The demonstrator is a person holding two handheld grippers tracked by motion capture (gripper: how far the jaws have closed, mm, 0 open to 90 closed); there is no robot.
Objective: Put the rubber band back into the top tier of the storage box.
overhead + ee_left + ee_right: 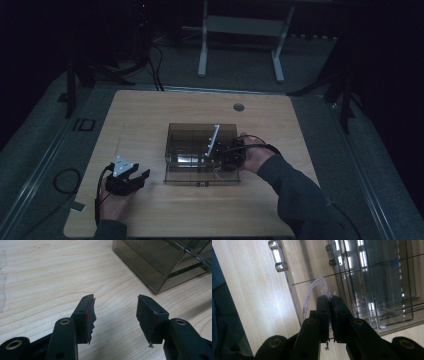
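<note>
A smoky clear plastic box [200, 150] with inner dividers stands in the middle of the wooden table [145, 115]. My right gripper [222, 157] reaches over its right side. Seen from the right gripper view, that gripper [329, 298] is shut on a pale twisted cord [312, 291] that loops out over the box's clear wall [382, 277]. My left gripper [140, 171] rests low on the table to the left of the box, apart from it. In its own view the left gripper [115, 307] stands open with nothing between the jaws, and a corner of the box [160, 262] lies ahead on the right.
A pale slim strip [214, 140] leans up from inside the box. Two metal hinges [277, 257] sit on the box's edge. A cable hole [238, 106] lies at the table's back. A white desk frame [240, 30] stands on the floor beyond.
</note>
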